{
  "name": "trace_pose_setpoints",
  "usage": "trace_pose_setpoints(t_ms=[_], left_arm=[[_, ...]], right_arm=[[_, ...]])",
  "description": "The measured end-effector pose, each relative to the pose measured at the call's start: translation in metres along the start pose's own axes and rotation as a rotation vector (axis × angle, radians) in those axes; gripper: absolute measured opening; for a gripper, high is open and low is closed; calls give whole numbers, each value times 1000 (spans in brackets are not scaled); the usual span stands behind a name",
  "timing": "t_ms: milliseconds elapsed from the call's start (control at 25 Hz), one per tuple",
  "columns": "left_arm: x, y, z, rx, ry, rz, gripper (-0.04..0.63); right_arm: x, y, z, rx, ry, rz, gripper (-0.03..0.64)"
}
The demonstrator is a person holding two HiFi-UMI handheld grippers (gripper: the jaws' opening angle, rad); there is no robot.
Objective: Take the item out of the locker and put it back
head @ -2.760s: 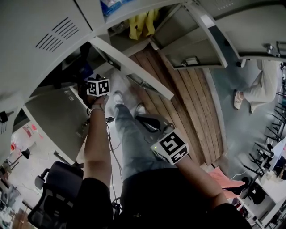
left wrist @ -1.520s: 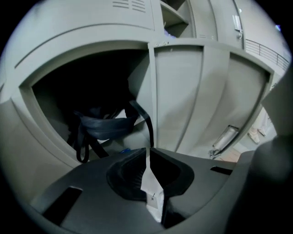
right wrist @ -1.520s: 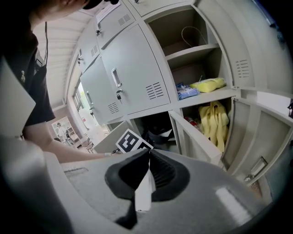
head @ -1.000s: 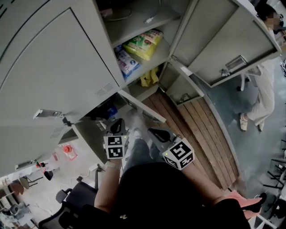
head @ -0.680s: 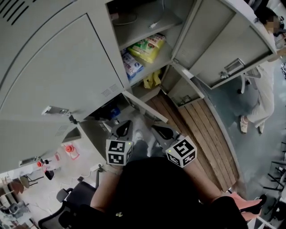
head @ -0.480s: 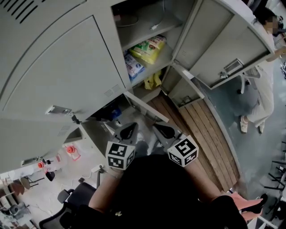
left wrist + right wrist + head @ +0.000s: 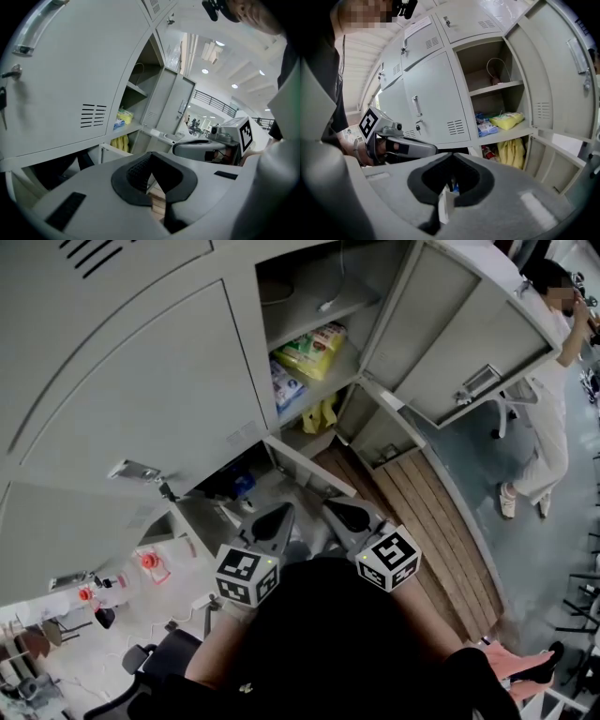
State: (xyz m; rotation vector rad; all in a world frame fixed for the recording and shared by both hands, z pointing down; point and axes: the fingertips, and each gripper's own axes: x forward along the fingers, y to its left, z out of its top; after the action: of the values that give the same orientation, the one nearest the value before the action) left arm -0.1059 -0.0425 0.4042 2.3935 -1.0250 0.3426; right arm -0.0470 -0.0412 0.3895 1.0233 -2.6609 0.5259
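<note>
The open locker [image 7: 246, 343] poses the biggest risk. Its frame and shelves leave a narrow mouth, and a tool entering at a slant could strike a shelf edge. To the locker's right its door [image 7: 469, 324] stands swung wide. Below the locker a lower door [image 7: 309, 470] also juts out toward the person, where a low reach could catch its edge. A second person [image 7: 553, 381] stands well to the right of the locker, beyond the door, and matters only if that door gets shoved.

On the locker's middle shelf lies a yellow-green packet [image 7: 309, 341], probably the item to take out, and nothing is touching it. A blue-and-white packet [image 7: 284, 382] lies just beside it, toward the locker's left wall. A careless pinch could take both, or drag the neighbour off the shelf. The yellow-green packet looks soft, so a grip on one corner may let it sag and slip. A yellow cloth [image 7: 319, 413] sits in the locker's compartment beneath, where a dropped packet would likely land.

The left tongs [image 7: 283, 510] and right tongs [image 7: 330, 504] hover side by side, below and in front of the locker. Each is closed with nothing between its jaws. If they go in closed, they would only push the packet deeper into the locker.
</note>
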Motion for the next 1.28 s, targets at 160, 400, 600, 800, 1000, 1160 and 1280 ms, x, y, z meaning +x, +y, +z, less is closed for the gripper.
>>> trace_pose_setpoints(t_ms=[160,400,600,800,1000,1160,1280], left_arm=[[-4,2,5,17,-21,-16,14],[-6,-1,11,43,-44,-57,14],[-4,1,15,48,-55,-63,14],[-1,4,17,47,-56,-67,14],[2,5,17,52,-48,-77,14],[5,6,16,59,-47,-75,14],[6,9,16,55,-48,-71,14]], right_arm=[[-1,5,2,1,-15,-1,0],[-3,5,12,-14,-50,-22,0],[-8,0,16,-23,-64,-39,0],[-10,-1,17,-17,-69,-46,0],[-10,-3,17,-16,-66,-52,0],[-9,-7,17,-13,-66,-62,0],[-8,-8,18,-10,-66,-64,0]])
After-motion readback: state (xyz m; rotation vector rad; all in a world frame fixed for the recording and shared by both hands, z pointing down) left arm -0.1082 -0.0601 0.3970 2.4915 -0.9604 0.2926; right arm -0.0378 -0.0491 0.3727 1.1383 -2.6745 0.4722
